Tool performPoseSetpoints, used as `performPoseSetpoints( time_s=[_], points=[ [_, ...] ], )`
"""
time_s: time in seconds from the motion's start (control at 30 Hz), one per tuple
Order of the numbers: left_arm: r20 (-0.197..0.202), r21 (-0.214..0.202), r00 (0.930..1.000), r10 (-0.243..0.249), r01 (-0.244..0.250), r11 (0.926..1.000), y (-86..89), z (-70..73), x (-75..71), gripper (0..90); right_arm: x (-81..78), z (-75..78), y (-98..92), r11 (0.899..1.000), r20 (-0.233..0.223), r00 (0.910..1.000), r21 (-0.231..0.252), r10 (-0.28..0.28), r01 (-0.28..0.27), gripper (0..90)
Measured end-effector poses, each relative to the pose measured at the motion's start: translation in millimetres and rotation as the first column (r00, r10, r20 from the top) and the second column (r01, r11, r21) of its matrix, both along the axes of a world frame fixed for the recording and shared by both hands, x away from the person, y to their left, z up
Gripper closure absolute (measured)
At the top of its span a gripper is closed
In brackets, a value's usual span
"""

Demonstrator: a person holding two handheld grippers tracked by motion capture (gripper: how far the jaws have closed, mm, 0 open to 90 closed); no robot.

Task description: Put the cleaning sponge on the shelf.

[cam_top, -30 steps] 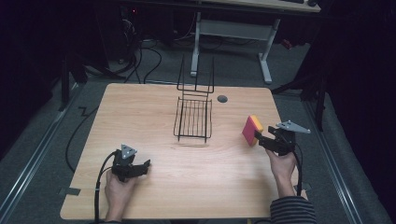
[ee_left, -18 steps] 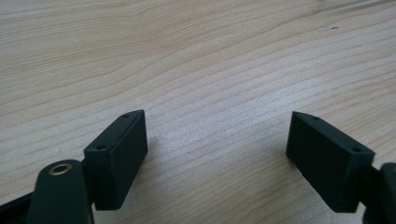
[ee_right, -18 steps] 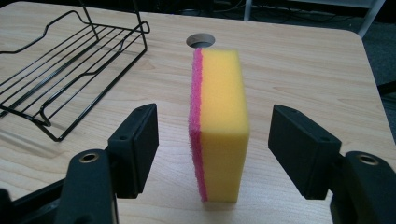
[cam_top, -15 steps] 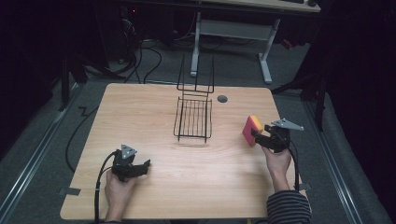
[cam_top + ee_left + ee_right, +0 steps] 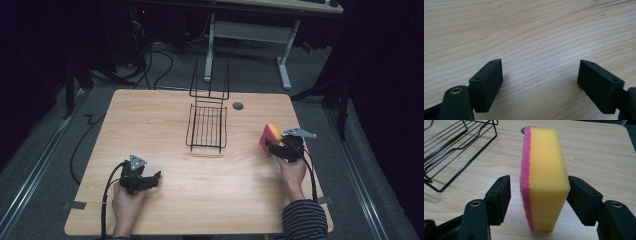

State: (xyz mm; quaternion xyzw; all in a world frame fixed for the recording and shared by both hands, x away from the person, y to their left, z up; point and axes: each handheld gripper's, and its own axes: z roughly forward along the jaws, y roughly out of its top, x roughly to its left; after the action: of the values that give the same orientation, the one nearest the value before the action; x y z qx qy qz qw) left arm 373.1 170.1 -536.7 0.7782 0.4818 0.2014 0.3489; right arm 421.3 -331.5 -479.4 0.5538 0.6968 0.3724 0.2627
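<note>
Sponge (image 5: 545,177) stands on edge on the tabletop (image 5: 165,125) at the right of the high view, set between the right gripper (image 5: 539,192) fingers, which have just been closing but show a gap on the pink side, while the left gripper (image 5: 540,82) rests with fingers apart, idle, near the lower left.

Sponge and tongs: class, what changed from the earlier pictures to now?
The right tongs slid in around the upright sponge, jaws just closing, left pad not yet touching. The left tongs and wire basket stayed put.
</note>
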Motion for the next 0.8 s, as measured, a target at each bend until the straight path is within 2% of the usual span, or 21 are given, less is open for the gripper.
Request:
performPoseSetpoints(
  time_s=[0.13, 0.47, 0.57, 0.8],
  points=[
    [0.0, 0.001, 1.0, 0.0, 0.0, 1.0, -0.1, 0.0, 0.0, 21.0, 3.7, -5.2, 1.2, 0.999, 0.0, 0.9999, -0.038, -0.013, 0.013, 40.0],
    [0.0, -0.001, 1.0, 0.0, 0.0, 1.0, 0.1, 0.0, 0.0, 21.0, 7.4, -13.8, 3.6, 0.999, -0.011, 0.9999, -0.051, -0.003, 0.003, 53.5],
    [0.0, -0.001, 1.0, 0.0, 0.0, 1.0, 0.1, 0.0, 0.0, 21.0, 7.3, -15.4, 4.0, 0.999, -0.016, 0.9998, -0.045, 0.008, -0.008, 59.5],
    [0.0, -0.001, 1.0, 0.0, 0.0, 1.0, 0.0, 0.0, 0.0, 21.0, 4.5, -14.5, 3.2, 0.999, -0.003, 0.9998, -0.028, 0.019, -0.019, 61.1]
  ],
)
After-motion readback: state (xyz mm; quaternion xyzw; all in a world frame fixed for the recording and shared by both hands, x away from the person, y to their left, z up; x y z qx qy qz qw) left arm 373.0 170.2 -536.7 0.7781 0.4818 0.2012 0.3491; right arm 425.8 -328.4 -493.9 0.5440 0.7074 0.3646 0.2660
